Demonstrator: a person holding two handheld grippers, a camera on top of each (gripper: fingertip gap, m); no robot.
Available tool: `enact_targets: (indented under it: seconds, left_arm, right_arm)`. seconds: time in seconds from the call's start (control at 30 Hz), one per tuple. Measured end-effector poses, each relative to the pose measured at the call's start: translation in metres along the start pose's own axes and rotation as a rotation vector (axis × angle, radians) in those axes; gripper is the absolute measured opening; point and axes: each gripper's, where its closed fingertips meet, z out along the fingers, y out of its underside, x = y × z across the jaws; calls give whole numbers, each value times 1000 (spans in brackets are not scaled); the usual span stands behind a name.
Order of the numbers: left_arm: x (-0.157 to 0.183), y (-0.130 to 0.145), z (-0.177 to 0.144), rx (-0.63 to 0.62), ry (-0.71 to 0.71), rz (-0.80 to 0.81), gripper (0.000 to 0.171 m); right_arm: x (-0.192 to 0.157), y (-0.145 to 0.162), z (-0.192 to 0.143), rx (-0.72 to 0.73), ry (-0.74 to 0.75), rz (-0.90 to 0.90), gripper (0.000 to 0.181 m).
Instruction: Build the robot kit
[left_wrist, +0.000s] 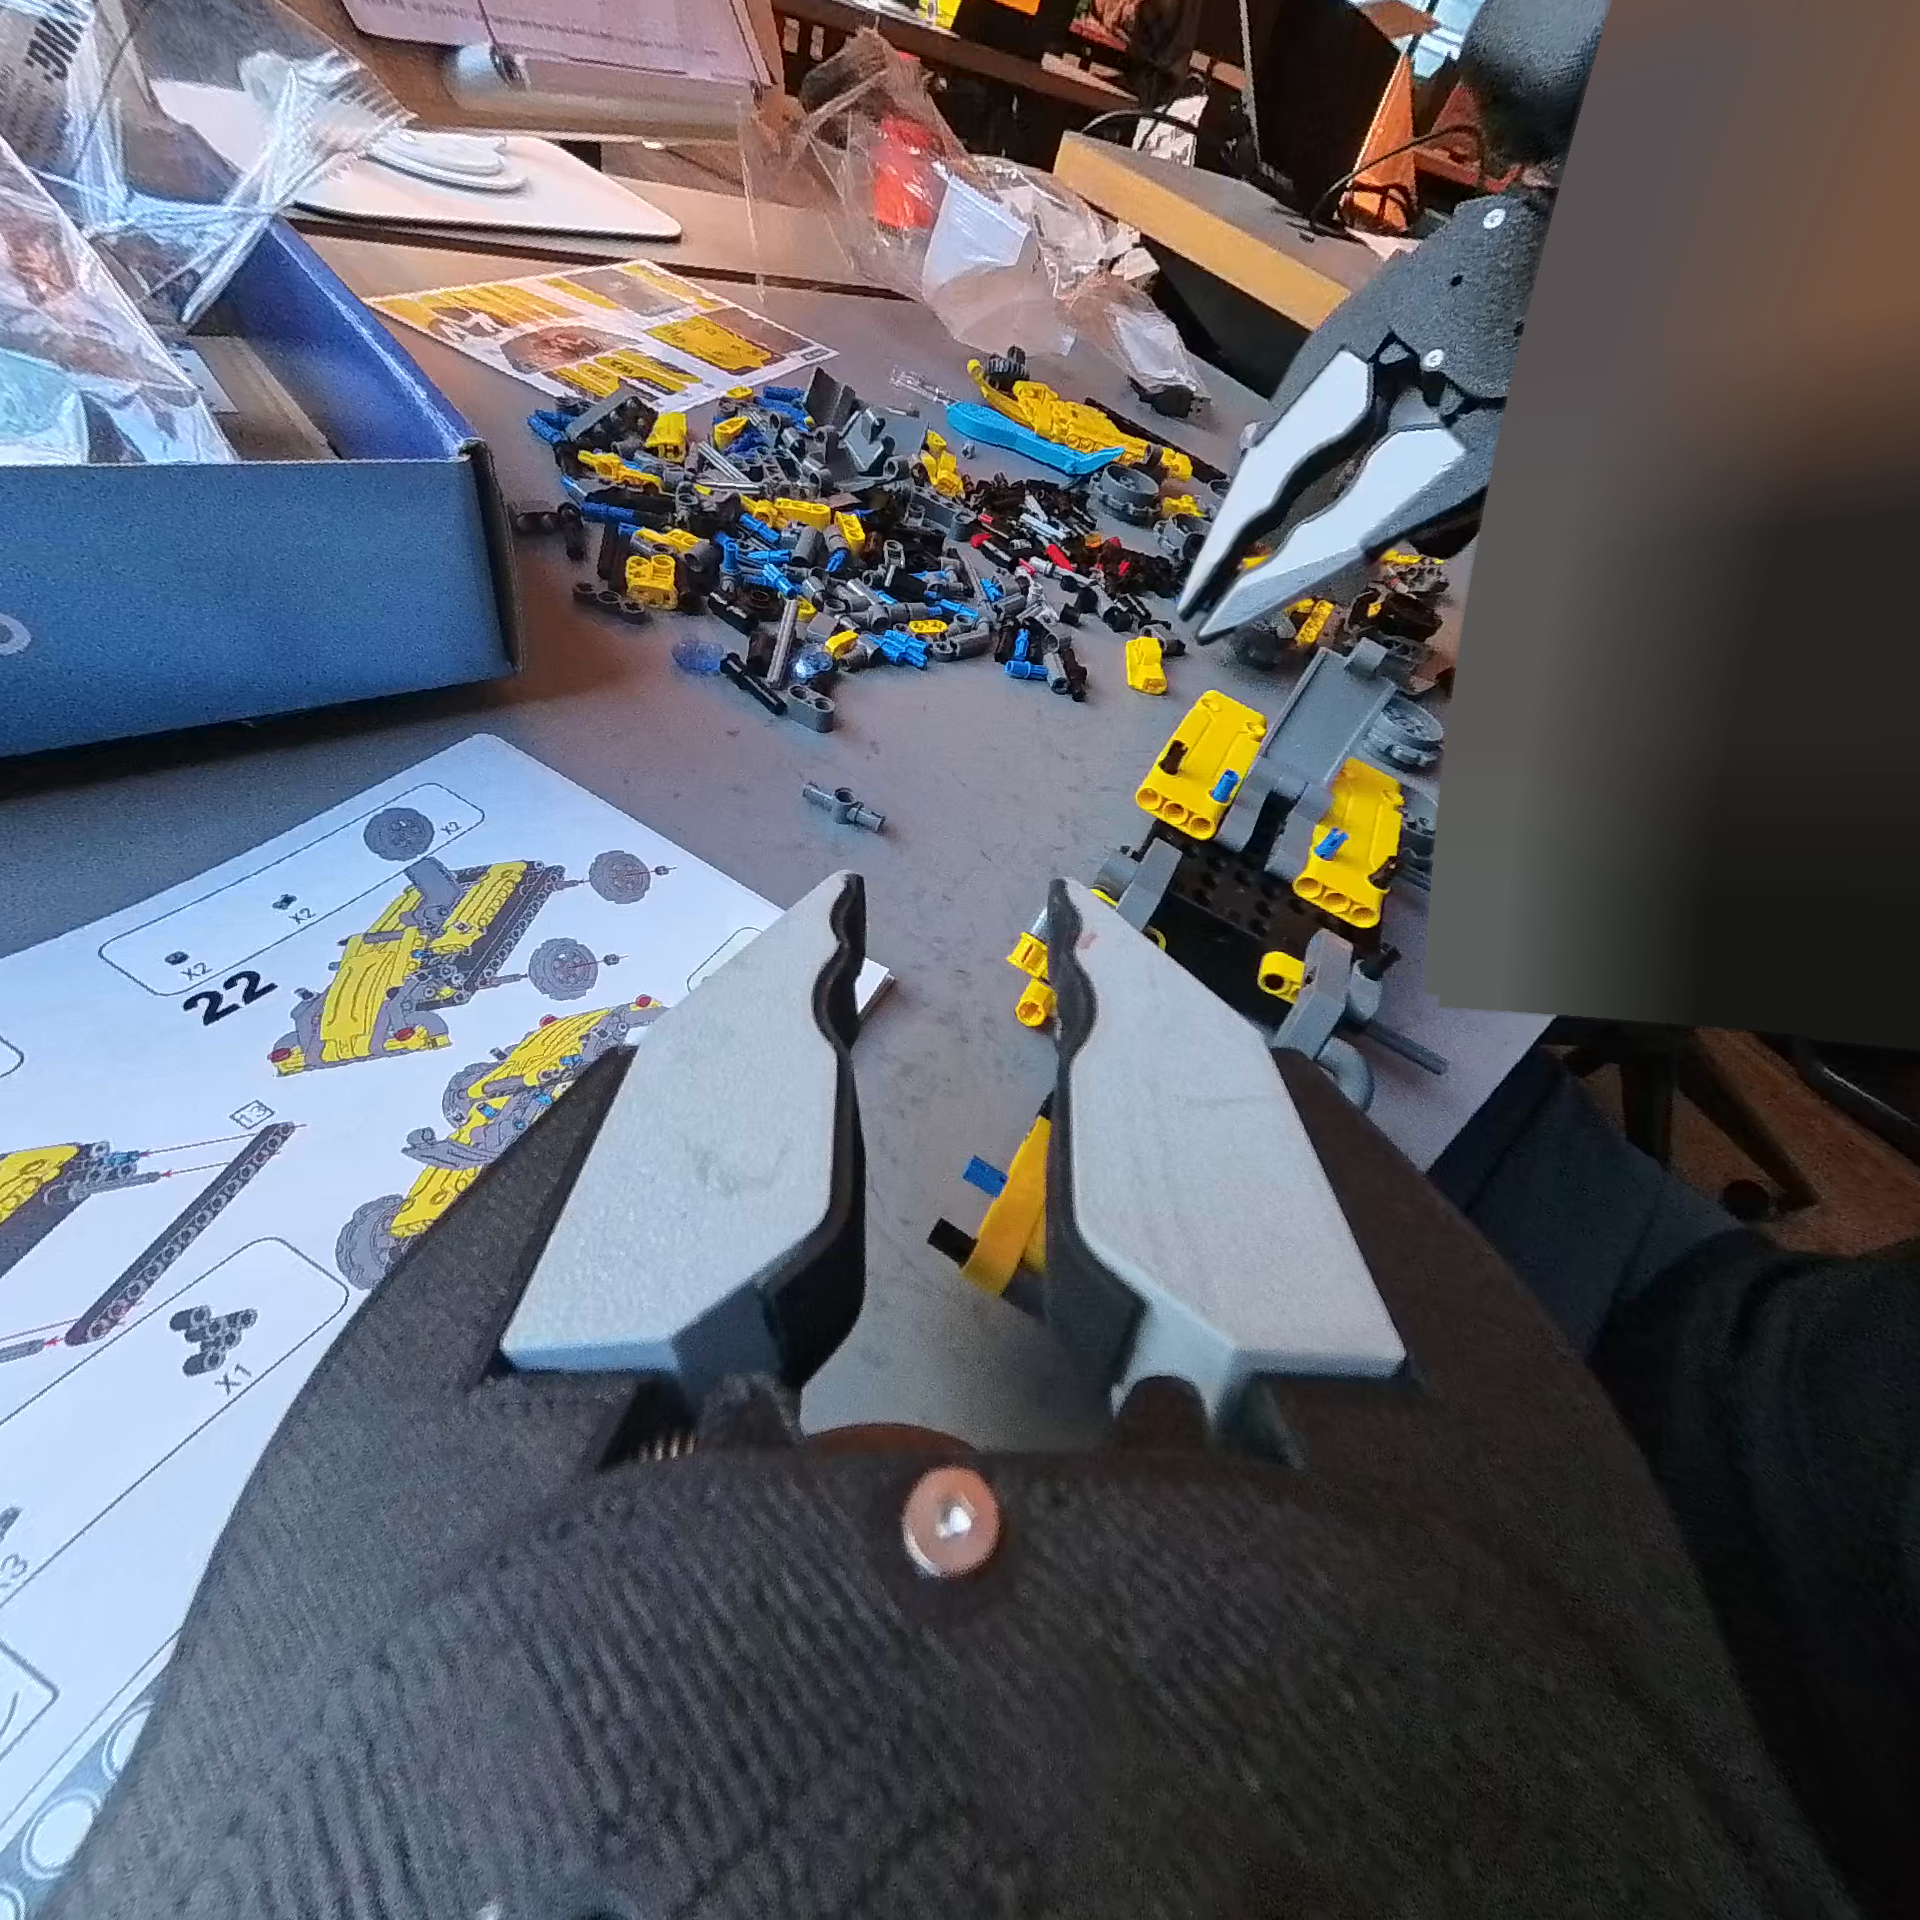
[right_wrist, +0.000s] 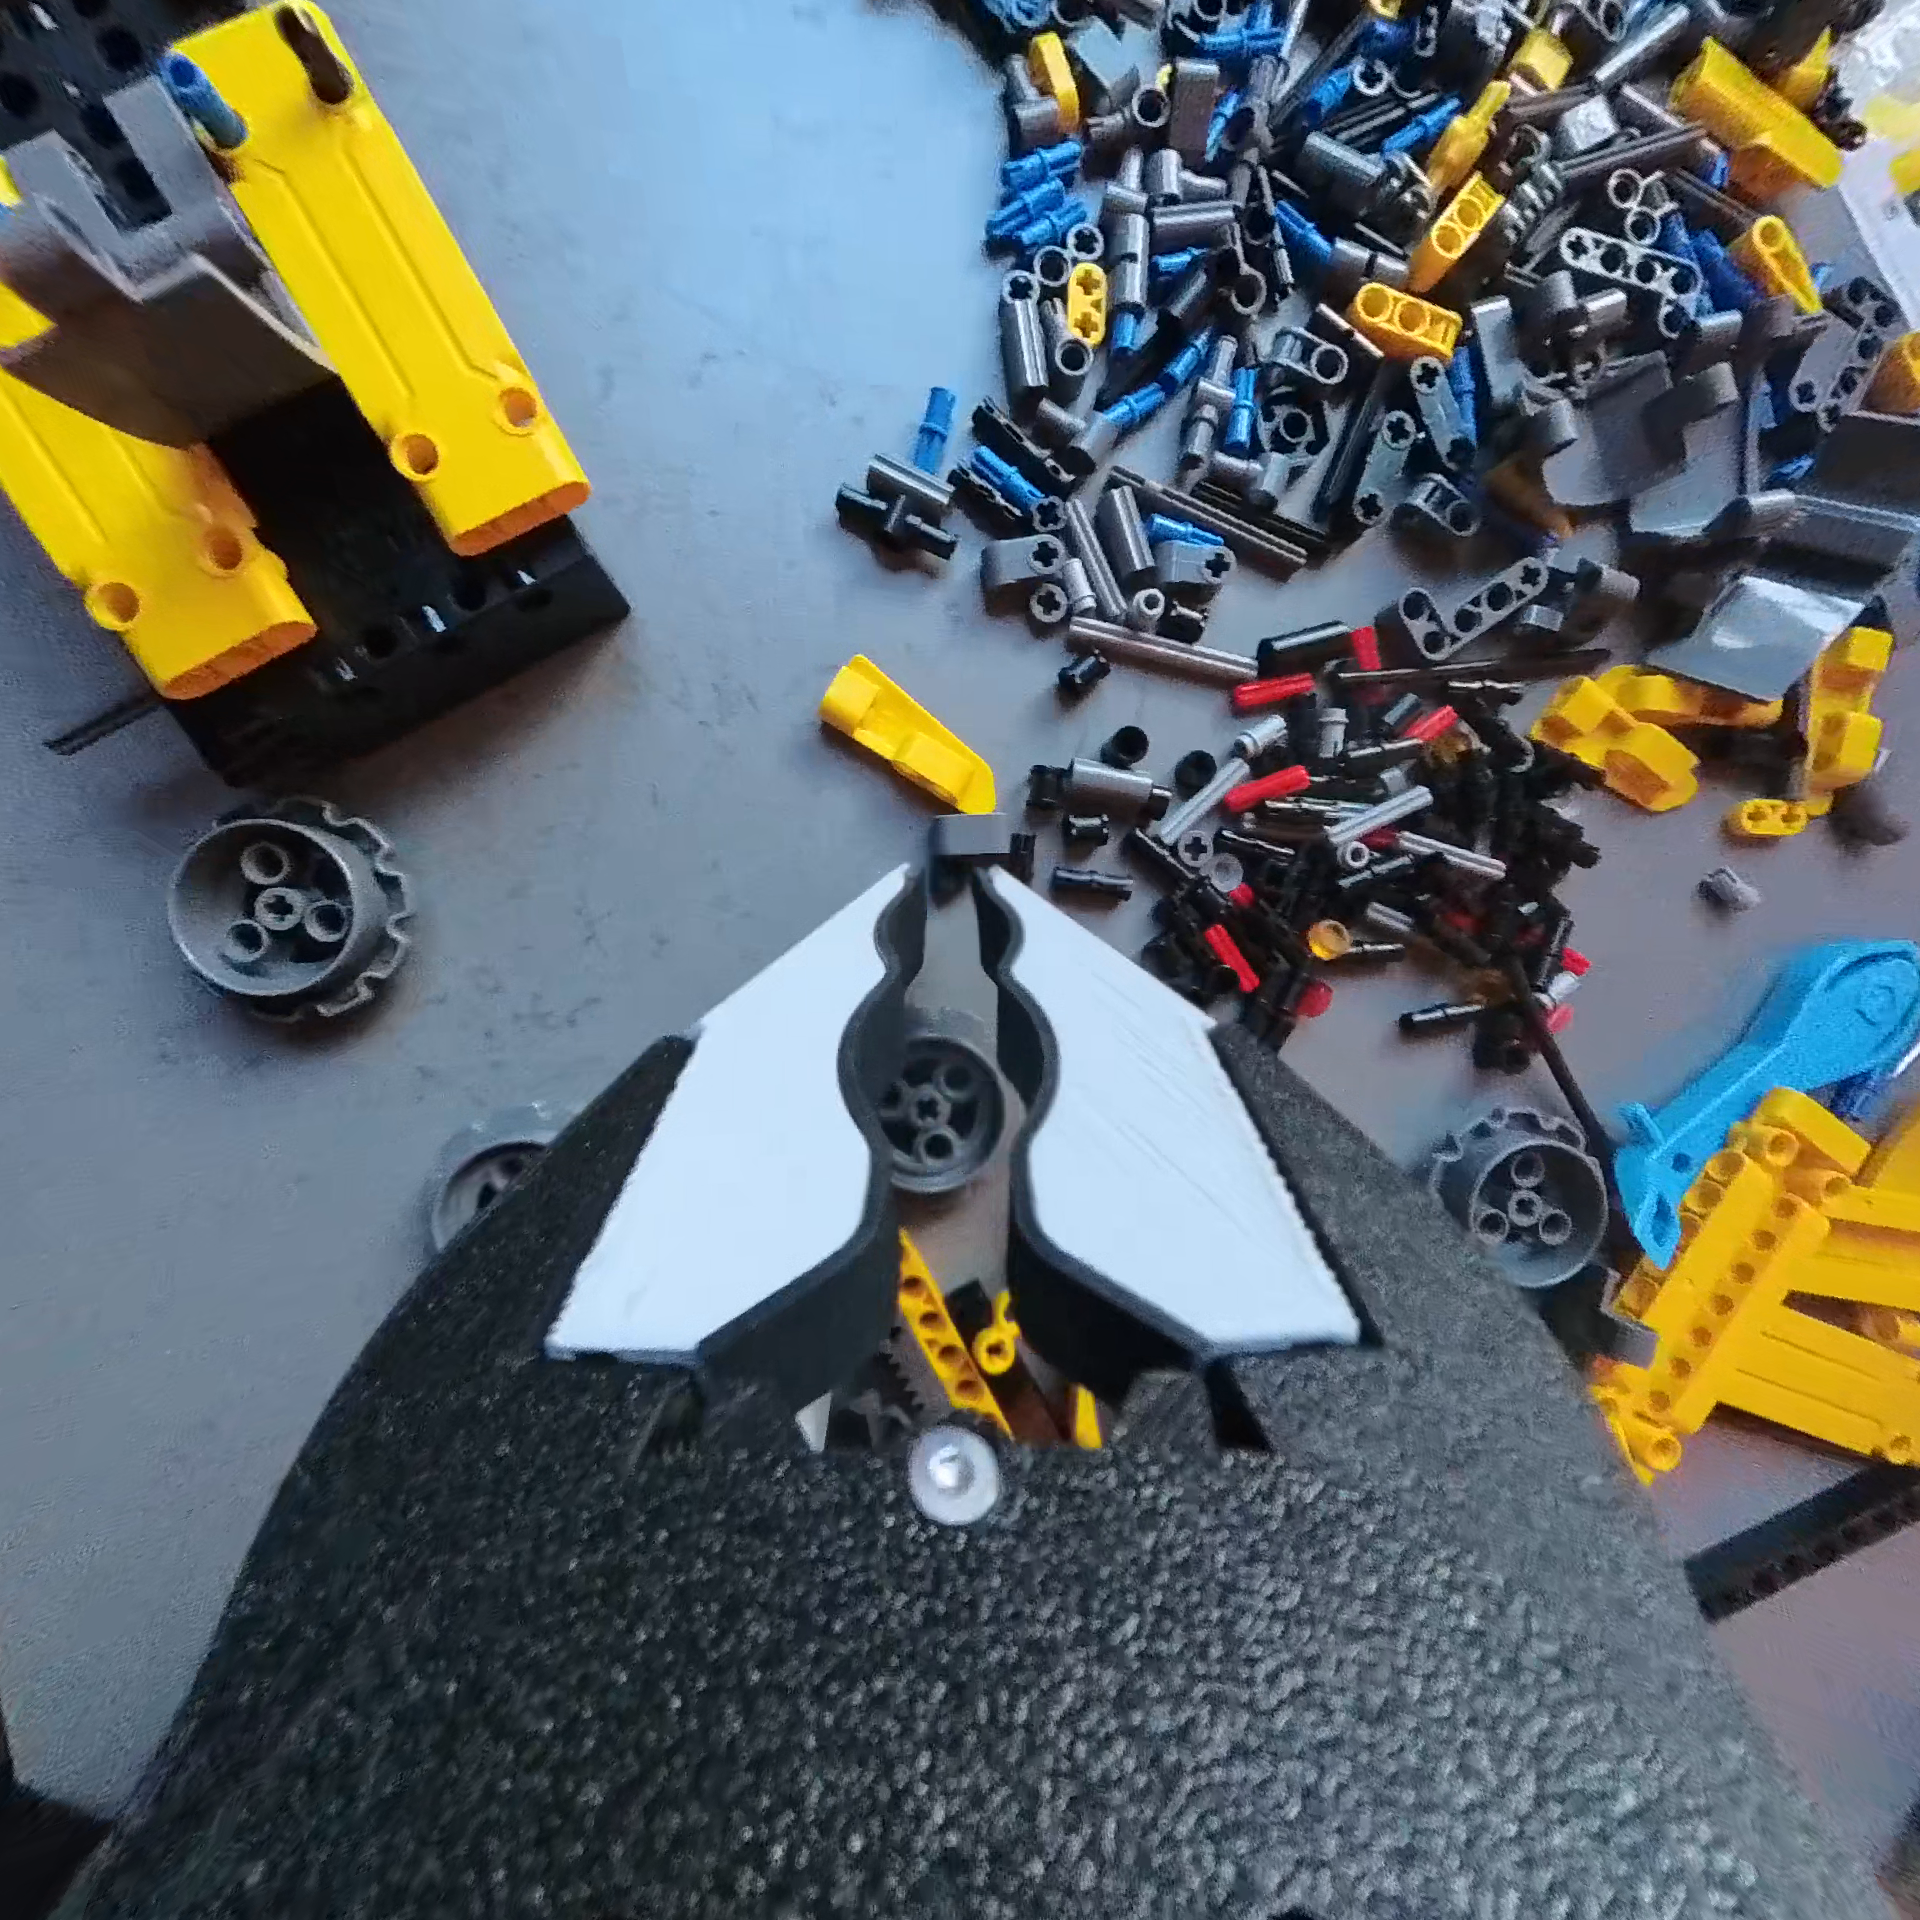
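Note:
My right gripper (right_wrist: 951, 878) is shut on a small dark grey piece (right_wrist: 971, 834), pinched at the fingertips just above the grey table (right_wrist: 675, 312). It sits at the edge of a pile of loose blue, grey, black and yellow building parts (right_wrist: 1351, 416), beside a yellow panel piece (right_wrist: 899, 732). A grey wheel hub (right_wrist: 935, 1117) lies on the table under its fingers. The partly built yellow, black and grey model (right_wrist: 291, 364) is to its left. My left gripper (left_wrist: 954, 904) is open and empty, low over the table beside that model (left_wrist: 1268, 831). The right gripper (left_wrist: 1210, 608) shows farther off.
An open instruction booklet (left_wrist: 312, 1039) lies at the left, with a blue cardboard box (left_wrist: 239, 582) behind it. Clear plastic bags (left_wrist: 987, 239) lie at the back. More wheel hubs (right_wrist: 281, 914), a blue tool piece (right_wrist: 1766, 1070) and a yellow beam assembly (right_wrist: 1766, 1299) lie around the right gripper. Some 25 cm of space lies between my two pairs of fingers. Measured from the fingertips, the grey wheel hub (right_wrist: 935, 1117) is 4 cm or so from the right gripper and 25 cm from the left.

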Motion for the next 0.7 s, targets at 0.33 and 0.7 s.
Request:
enact_targets:
  seconds: [0.33,0.7]
  left_arm:
    - [0,0,0,-1,1,0,32]
    - [1,1,1,-7,-8,15,32]
  right_arm:
    - [-2,5,7,-30,-19,10,6]
    - [-41,28,-58,-6,98,22,6]
